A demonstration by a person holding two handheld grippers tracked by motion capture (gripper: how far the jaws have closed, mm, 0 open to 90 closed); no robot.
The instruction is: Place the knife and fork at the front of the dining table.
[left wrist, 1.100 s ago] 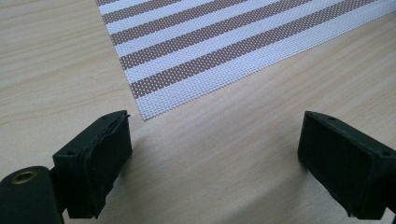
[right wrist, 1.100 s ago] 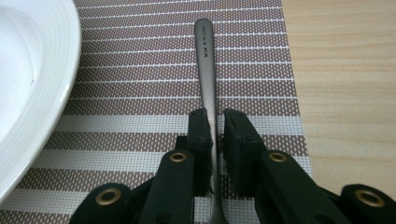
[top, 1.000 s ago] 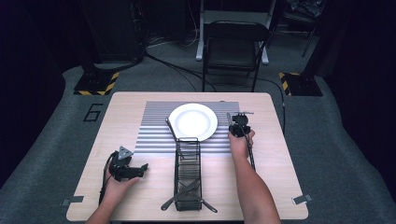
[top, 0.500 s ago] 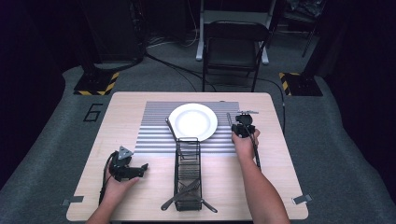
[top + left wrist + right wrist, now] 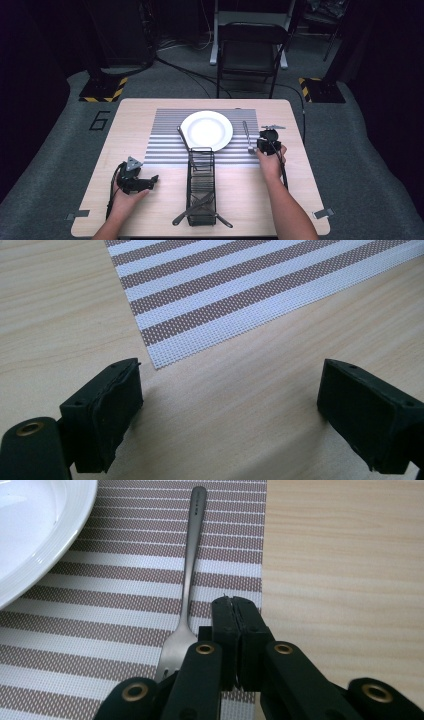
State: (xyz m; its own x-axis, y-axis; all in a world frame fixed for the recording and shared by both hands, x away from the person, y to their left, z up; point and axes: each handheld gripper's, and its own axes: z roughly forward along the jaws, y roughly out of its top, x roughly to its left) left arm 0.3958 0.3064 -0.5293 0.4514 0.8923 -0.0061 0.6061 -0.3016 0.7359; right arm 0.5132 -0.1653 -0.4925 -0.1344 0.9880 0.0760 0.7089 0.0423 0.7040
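A steel fork [image 5: 246, 134] [image 5: 189, 570] lies flat on the striped placemat [image 5: 165, 145] just right of the white plate [image 5: 206, 129], tines toward me. My right gripper [image 5: 261, 144] [image 5: 235, 605] hovers beside the fork's tines, over the mat's right edge. Its jaws have just been closing and now stand shut with nothing between them; the fork stays to their left. My left gripper [image 5: 152, 179] [image 5: 230, 410] rests low over the bare wood at the near left, open and empty, just off the placemat's corner [image 5: 250, 290].
A black wire cutlery caddy [image 5: 201, 185] stands at the near centre with utensils poking out of its near end. A dark utensil [image 5: 184, 140] lies left of the plate [image 5: 30, 530]. Bare wood lies right of the mat [image 5: 345, 580].
The right hand and its gripper have drifted to the right and a little toward me, away from the fork. The left gripper has kept still.
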